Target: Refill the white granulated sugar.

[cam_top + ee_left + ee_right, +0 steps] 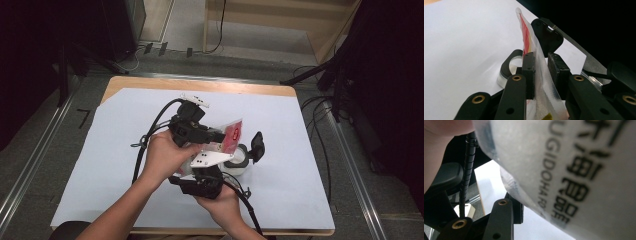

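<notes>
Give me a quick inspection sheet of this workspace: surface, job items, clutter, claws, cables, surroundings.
Surface: wooden table covered by a white sheet.
Job's things: clear packet with red print, held up between both claws; round clear container with black hinged lid open below it.
Clutter: nothing seen.
Claws: left claw has the packet's edge between its pads; right claw sits against the packet, grip unclear.
Cables: black cables trail from both claws.
Surroundings: grey floor, dark stands, floor cables.
</notes>
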Demonstrator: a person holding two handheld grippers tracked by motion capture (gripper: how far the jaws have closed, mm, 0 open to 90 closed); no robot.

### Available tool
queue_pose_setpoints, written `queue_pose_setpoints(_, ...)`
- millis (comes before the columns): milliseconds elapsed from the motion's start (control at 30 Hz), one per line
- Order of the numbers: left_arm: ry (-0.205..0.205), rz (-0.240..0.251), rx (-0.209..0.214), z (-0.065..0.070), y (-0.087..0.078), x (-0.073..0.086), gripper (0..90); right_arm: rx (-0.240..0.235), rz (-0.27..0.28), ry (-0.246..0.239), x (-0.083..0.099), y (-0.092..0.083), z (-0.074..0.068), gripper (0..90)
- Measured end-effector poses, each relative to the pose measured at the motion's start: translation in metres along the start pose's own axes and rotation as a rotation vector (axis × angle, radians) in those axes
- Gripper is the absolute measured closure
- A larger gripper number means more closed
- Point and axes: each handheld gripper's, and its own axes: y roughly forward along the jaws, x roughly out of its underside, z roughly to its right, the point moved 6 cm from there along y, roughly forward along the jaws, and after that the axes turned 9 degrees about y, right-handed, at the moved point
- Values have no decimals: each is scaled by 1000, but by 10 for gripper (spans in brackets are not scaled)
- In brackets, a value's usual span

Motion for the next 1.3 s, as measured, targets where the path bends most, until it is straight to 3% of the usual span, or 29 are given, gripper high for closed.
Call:
queue_pose_setpoints(367, -1, 1, 0, 1, 0, -1, 746, -5, 10, 25, -2, -2, 0, 638)
queue_pose_setpoints(1300, -5, 2, 2, 1, 0, -1, 763, -11, 7, 9, -1, -2, 0, 634)
